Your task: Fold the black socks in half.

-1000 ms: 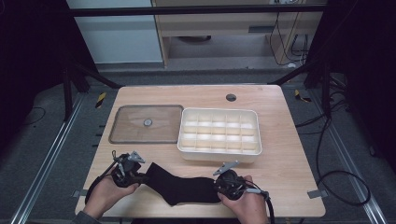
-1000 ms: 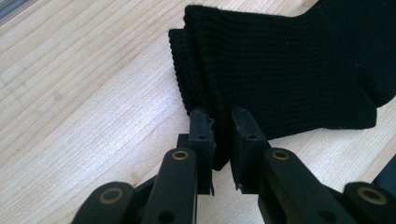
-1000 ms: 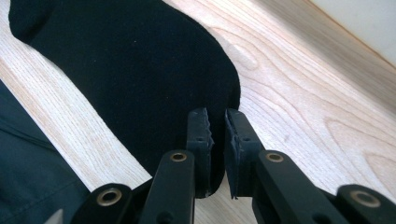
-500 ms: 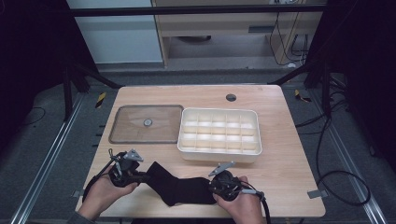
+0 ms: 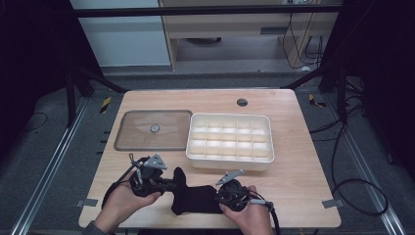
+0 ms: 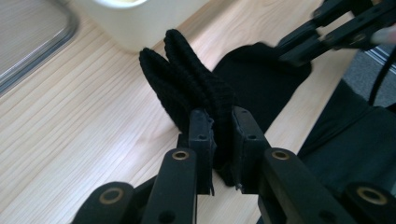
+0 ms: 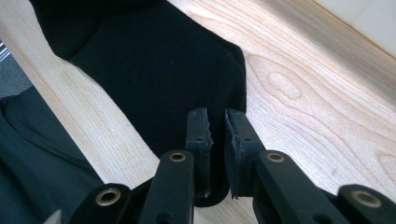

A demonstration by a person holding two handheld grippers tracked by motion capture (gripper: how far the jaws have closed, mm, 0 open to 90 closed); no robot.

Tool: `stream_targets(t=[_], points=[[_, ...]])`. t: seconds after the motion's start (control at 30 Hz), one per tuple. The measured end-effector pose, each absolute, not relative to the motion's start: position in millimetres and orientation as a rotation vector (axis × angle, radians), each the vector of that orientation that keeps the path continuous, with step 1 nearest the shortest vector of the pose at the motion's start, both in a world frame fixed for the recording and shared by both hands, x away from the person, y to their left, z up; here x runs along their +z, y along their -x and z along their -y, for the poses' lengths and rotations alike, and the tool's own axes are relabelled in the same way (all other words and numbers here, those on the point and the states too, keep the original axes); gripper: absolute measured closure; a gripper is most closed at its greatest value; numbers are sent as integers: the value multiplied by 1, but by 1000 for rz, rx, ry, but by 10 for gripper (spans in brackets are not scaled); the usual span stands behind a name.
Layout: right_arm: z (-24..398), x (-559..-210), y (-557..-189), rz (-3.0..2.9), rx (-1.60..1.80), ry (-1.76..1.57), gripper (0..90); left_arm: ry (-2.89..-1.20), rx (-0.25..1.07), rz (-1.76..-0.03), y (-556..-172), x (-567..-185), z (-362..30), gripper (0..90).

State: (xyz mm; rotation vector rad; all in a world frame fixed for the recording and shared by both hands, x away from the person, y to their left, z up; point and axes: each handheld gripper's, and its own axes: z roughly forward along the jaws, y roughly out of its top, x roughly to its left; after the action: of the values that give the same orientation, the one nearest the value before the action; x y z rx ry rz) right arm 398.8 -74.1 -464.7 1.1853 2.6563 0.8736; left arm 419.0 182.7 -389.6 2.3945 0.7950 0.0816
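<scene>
black sock (image 5: 195, 198) lies at desk (image 5: 303, 166) front edge, centre-left | left gripper (image 5: 169, 185) pinches its ribbed cuff, lifted | right gripper (image 5: 219, 195) clamps the other end flat on the desk | white divided tray (image 5: 230, 161) just behind | bare desk toward front-right corner

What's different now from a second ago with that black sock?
The left gripper has carried the sock's ribbed end up and toward the right gripper, folding the sock shorter. Both grippers stay shut on it. The divided tray and clear lid haven't moved.
</scene>
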Motion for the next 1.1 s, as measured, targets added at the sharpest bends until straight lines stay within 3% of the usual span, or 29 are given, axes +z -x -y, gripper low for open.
stream_targets(t=[0.43, 0.63, 0.67, 0.8, 0.9, 1.0, 1.1], points=[[80, -466, -399, -2645, 899, -1201, 792, -2470, 88, -706, -412, -400, -139, 800], [86, -464, -398, -2636, 898, -1216, 727, -2477, 73, -704, -412, -405, -135, 800], [88, -465, -398, -2635, 893, -1224, 659, -2481, 75, -701, -412, -406, -135, 799], [92, -468, -395, -2638, 880, -1238, 611, -2485, 72, -697, -412, -407, -133, 799], [94, -469, -394, -2649, 874, -1242, 659, -2488, 74, -695, -412, -407, -132, 799], [96, -471, -393, -2665, 882, -1247, 768, -2490, 70, -684, -410, -407, -127, 800], [96, -473, -395, -2664, 887, -1247, 786, -2489, 68, -676, -409, -407, -124, 799]])
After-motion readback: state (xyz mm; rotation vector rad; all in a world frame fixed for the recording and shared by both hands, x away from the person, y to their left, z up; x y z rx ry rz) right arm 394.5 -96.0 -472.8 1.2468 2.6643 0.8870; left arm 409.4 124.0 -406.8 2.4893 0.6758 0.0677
